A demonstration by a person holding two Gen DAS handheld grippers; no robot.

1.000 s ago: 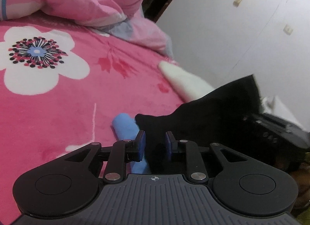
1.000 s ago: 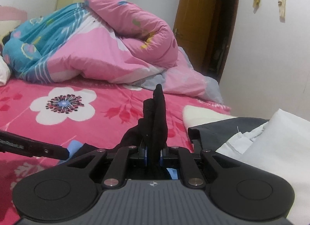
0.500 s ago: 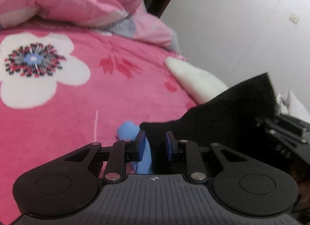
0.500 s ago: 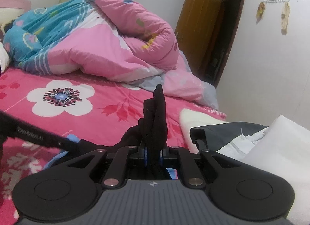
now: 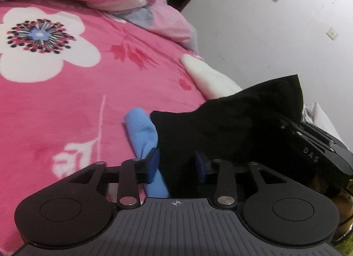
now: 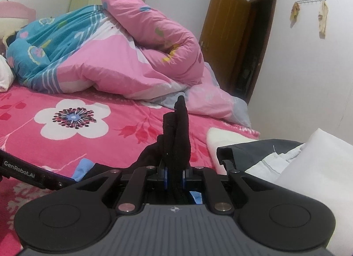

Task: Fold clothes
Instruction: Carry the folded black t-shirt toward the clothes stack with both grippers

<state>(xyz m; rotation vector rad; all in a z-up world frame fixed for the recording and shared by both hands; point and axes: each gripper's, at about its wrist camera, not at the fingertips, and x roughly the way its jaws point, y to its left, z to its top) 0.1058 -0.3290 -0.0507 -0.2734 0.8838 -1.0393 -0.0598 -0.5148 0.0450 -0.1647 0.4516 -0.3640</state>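
A black garment (image 5: 231, 123) lies across the pink flowered bedsheet (image 5: 66, 106), over a light blue cloth (image 5: 141, 128). My left gripper (image 5: 175, 165) sits low at the garment's near edge. Its jaws are opening: the black fabric lies in the gap and the blue pads (image 5: 152, 164) stand clear of it. My right gripper (image 6: 175, 176) is shut on a bunched fold of the black garment (image 6: 178, 136), which sticks up above its fingers. In the left wrist view the right gripper (image 5: 308, 145) shows at the right, behind the fabric. The left gripper (image 6: 19, 170) crosses the right wrist view's left edge.
A heaped pink and blue quilt (image 6: 110, 57) fills the far side of the bed. A white pillow (image 5: 209, 79) lies at the bed's right edge. A grey garment (image 6: 253, 152) and white folded cloth (image 6: 308, 167) are stacked to the right. A brown door (image 6: 227, 35) stands open beyond.
The left gripper's jaws have spread apart from a narrow gap around the black fabric. The right gripper still clamps the same bunched fold.
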